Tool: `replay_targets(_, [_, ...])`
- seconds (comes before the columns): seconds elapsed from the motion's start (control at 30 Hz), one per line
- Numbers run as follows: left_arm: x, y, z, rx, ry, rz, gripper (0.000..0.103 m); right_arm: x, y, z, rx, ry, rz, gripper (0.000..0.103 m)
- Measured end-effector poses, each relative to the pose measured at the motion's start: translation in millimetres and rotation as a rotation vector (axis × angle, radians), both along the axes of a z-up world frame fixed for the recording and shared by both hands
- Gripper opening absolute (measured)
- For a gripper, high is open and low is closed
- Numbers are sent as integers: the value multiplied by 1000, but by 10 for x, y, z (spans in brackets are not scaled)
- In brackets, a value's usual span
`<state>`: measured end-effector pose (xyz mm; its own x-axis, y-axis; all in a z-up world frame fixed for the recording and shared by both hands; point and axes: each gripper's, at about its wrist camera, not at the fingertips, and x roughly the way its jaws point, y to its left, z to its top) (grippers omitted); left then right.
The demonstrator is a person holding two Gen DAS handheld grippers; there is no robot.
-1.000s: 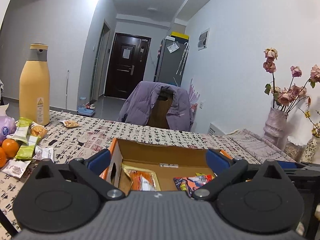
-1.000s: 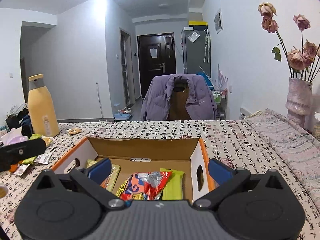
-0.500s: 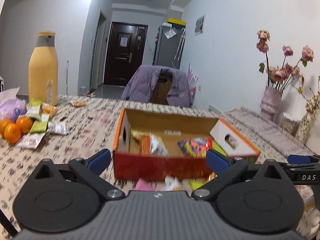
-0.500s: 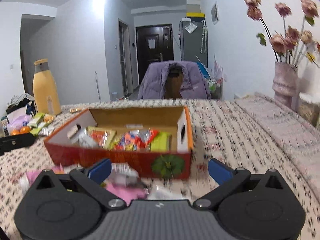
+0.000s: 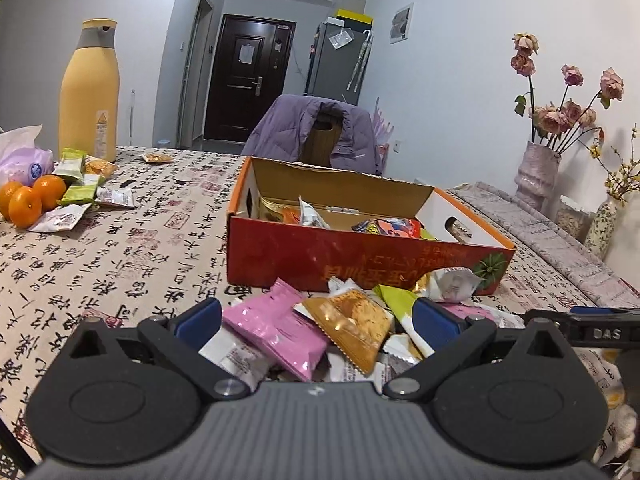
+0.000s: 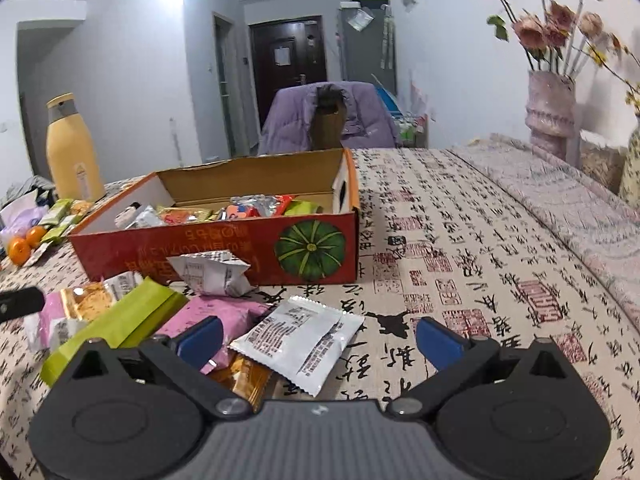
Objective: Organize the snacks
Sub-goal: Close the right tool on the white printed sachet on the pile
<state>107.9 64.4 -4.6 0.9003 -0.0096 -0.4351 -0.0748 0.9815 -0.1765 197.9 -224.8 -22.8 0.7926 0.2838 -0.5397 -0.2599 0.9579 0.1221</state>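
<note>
**Snack pile waits before the red box**

On the calligraphy-print tablecloth (image 5: 132, 256), a red cardboard box (image 5: 360, 258) stands open, already holding several snack packets (image 6: 224, 212). Just in front of it lies a loose heap: a pink packet (image 5: 276, 330), a brown biscuit packet (image 5: 352, 326), a green packet (image 6: 116, 322) and a white sachet (image 6: 308, 340). Both tools hover low over this heap, left gripper (image 5: 318, 318) and right gripper (image 6: 320, 338) each spread wide, grasping nothing.

Home: fridge (image 5: 336, 60), entry door (image 5: 246, 80), jacket-draped chair (image 5: 320, 136).
</note>
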Motion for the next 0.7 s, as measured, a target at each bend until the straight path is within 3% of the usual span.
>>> replay_targets(0.2, [-7, 0, -6, -3, 5, -2, 103, 117, 42, -7, 12, 26, -16, 96])
replay_targets(0.27, [-6, -9, -7, -7, 6, -3, 103, 166, 75, 1, 13, 34, -14, 88])
replay_targets(0.43, [-14, -18, -14, -8, 13, 0, 103, 284, 167, -73, 5, 79, -20, 84])
replay_targets(0.7, [-22, -47, -38, -10, 17, -12, 103, 271, 163, -228, -35, 104, -58, 69])
